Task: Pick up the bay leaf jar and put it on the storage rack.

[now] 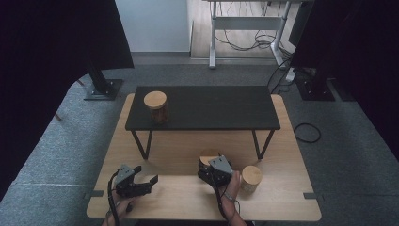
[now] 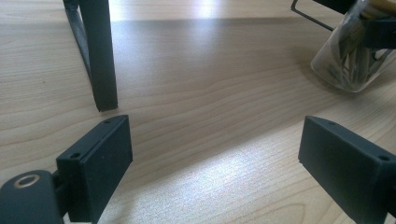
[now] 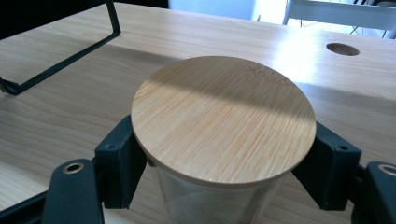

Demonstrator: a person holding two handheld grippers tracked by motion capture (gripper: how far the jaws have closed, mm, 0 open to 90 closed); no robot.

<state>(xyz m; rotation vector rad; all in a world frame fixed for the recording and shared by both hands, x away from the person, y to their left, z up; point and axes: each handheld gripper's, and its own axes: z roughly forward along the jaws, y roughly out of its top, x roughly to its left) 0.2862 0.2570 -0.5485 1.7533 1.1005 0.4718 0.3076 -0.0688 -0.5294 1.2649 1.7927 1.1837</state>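
While both hands rest low in the high view:
Table (image 1: pixel 188 141): light wood, centre frame.
Black shelf (image 1: pixel 202 107): upper centre.
Glass jar (image 3: pixel 223 119): wooden lid, lower centre.
Right gripper (image 3: pixel 224 158): clamped on jar's glass wall under lid.
Left gripper (image 2: pixel 215 163): jaws apart, empty, lower left.

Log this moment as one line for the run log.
right gripper: shut on glass jar below bamboo lid | left gripper: open, empty, over table | second jar: beside right hand
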